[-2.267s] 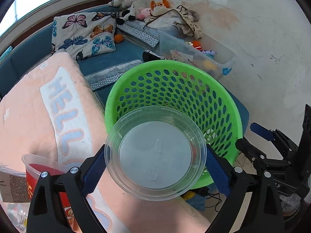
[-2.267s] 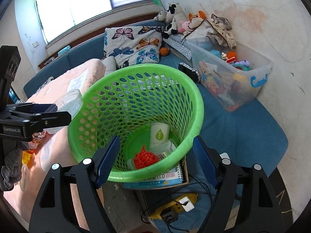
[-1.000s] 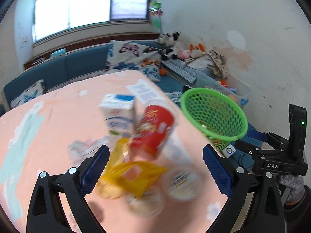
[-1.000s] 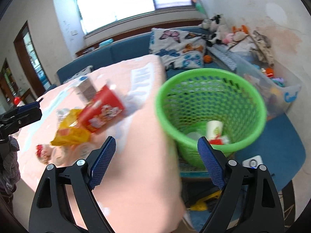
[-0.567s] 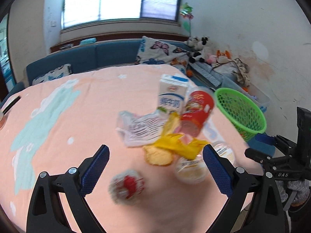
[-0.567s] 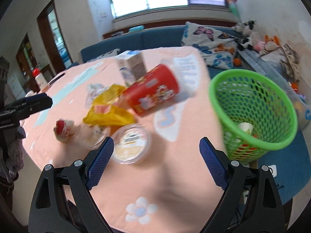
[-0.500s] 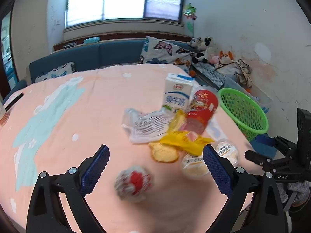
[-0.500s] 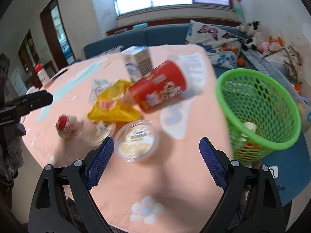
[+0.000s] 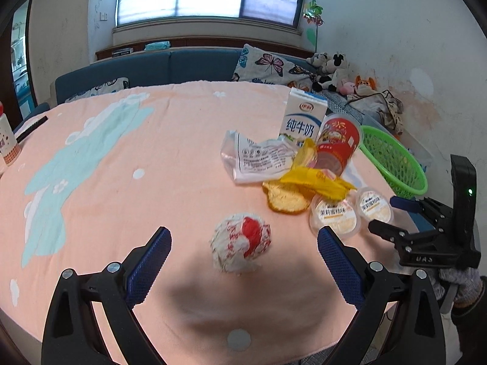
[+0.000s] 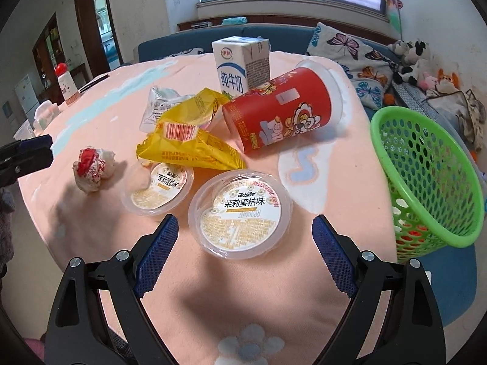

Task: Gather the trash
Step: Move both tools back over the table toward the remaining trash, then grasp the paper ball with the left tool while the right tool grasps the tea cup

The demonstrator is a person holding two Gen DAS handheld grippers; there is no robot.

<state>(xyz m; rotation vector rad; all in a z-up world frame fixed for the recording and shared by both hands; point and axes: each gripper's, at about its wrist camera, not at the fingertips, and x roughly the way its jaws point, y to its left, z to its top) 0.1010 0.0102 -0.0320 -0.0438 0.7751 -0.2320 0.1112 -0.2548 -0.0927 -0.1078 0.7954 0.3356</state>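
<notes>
you are at the approach step of a fresh pick: both claws are lined up over the table (image 9: 152,152), each in front of its own piece of trash, and neither holds anything.

your left gripper (image 9: 243,245) stands wide open with its jaws either side of the crumpled red-and-white wrapper (image 9: 240,248), which lies on the peach cloth apart from the main heap. your right gripper (image 10: 242,234) is also wide open, its jaws having just been opening with nothing between them; the nearer jelly cup (image 10: 240,213) lies flat, label up, just ahead of its fingertips. a second jelly cup (image 10: 156,188) lies beside it, touching the yellow snack bag (image 10: 188,140).

further back, the red paper cup (image 10: 280,114) lies on its side in front of the upright milk carton (image 10: 240,64). the green basket (image 10: 426,176) stands off the table edge to your right and already holds some items.

the next move likely calls for lowering each claw until the pads straddle its target, then closing. the jelly cup is wide and shallow, so expect to need nearly the full opening and a grip low on the rim; the wrapper is soft and should compress.
</notes>
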